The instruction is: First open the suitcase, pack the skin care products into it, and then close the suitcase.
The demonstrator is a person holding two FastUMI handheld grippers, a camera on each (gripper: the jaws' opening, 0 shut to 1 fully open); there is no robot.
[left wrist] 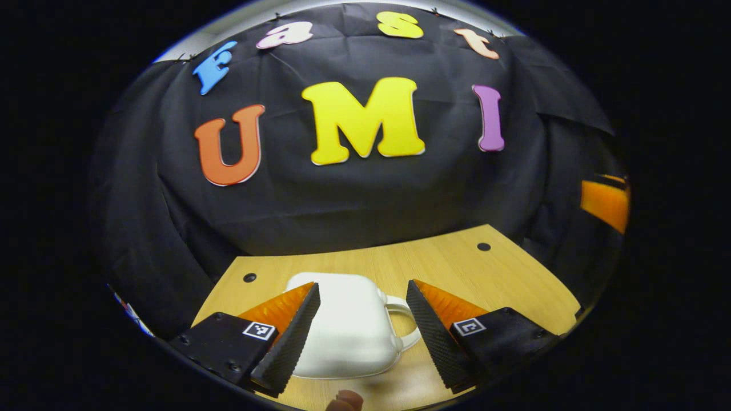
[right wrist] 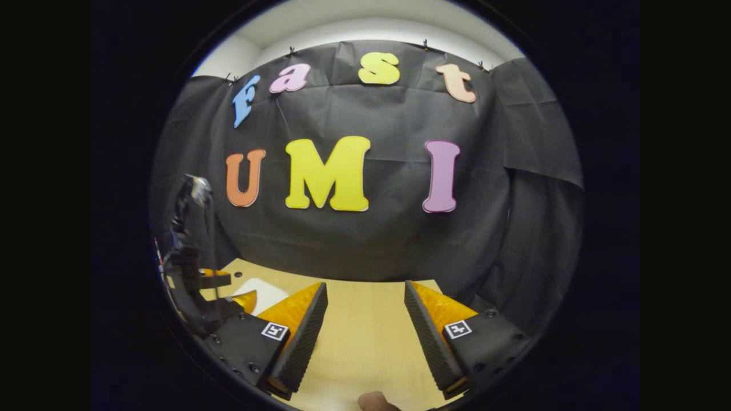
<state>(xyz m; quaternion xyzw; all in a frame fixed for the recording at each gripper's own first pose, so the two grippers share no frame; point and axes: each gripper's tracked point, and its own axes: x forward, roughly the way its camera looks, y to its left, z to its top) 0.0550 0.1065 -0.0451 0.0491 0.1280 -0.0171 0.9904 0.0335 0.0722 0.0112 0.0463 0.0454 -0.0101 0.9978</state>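
In the left gripper view, the small white hard-shell suitcase (left wrist: 342,328) lies flat and closed on the pale wood-grain counter (left wrist: 502,279), its looped handle (on the right-hand side in this view) just beside one finger. The left gripper (left wrist: 361,331) hangs over it with its jaws wide apart, one on each side of the case, touching nothing. In the right gripper view, the right gripper (right wrist: 365,334) also has its jaws spread apart, over bare counter, with the suitcase well off to its left.
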